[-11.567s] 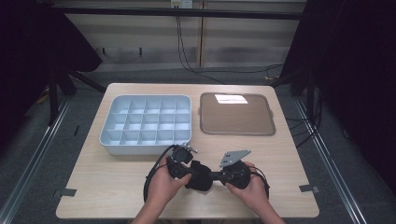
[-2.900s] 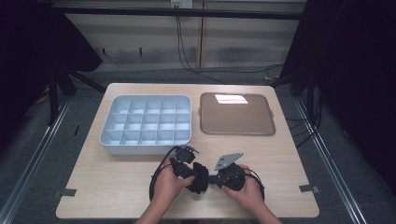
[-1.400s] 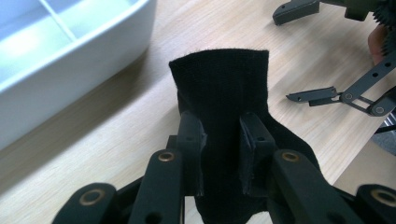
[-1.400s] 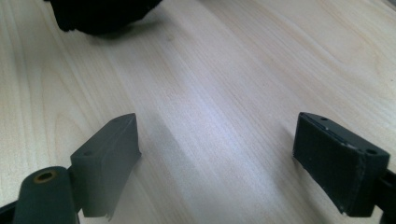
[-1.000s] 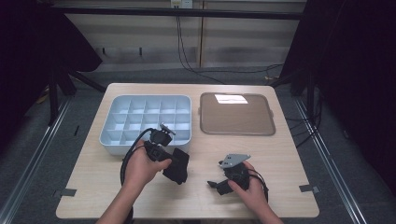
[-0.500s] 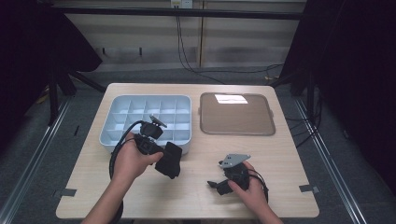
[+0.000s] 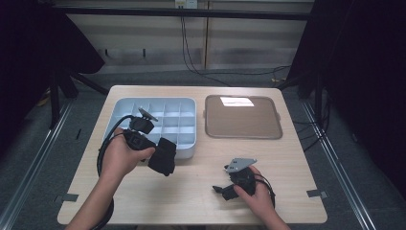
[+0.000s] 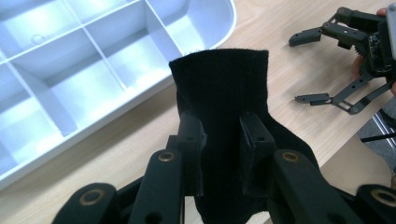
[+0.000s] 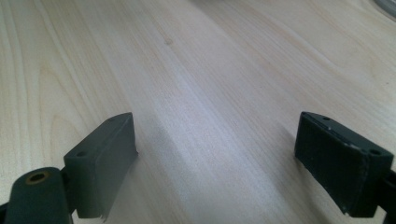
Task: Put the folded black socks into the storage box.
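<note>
My left gripper has its fingers clamped on a black cloth, soft and finely ribbed, folded into a thick rounded wad that stands up between the pads. In the high view the cloth hangs over the counter just in front of the tray's near rim. The tray is pale blue-white moulded plastic with rounded corners and a grid of square cells; its glossy walls show close up in the left gripper view. Beside it lies a flat brown mat with a raised edge and a bright glare patch. My right gripper rests low over the pale wood grain, fingers wide apart with bare counter between them. I can read no writing anywhere.
</note>
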